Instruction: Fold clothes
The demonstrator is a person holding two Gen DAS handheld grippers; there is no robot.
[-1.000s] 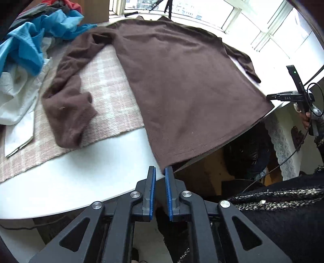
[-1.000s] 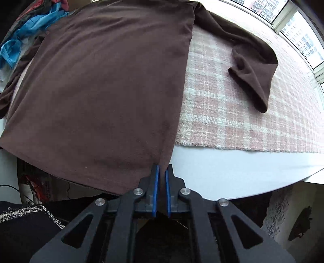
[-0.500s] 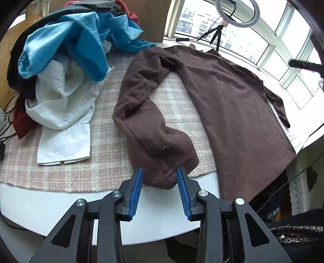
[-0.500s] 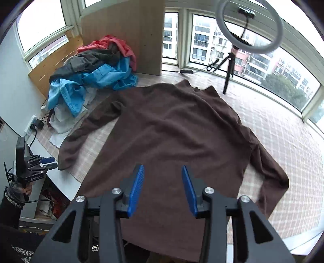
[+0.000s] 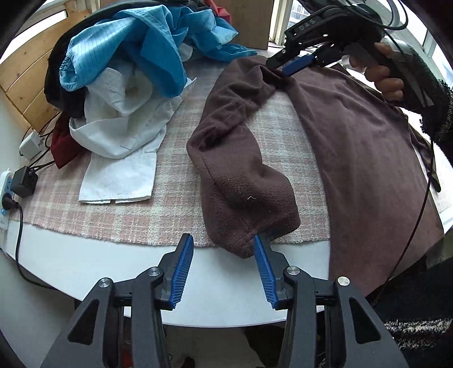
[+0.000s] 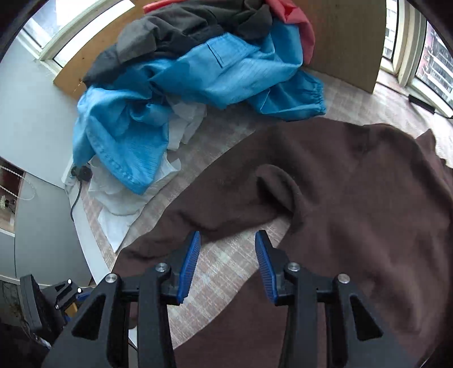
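Now your left gripper [image 5: 223, 249] spread wide at cuff of brown sweater's [image 5: 362, 136] sleeve [image 5: 243, 181], right finger touching cuff, nothing clamped. Sweater lies flat on pink plaid cloth [image 5: 136, 209] over white table [image 5: 85, 260], sleeve bent back toward you. Your right gripper [image 6: 227, 246] also wide open, empty, above sleeve near armpit. Heap of blue, white, dark clothes [image 5: 127, 62] beside sleeve.

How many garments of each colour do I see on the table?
Brown: 1, the brown sweater
Blue: 1, the blue jacket
White: 1, the white shirt
Dark grey or black: at least 1
Red: at least 1
Total: at least 5
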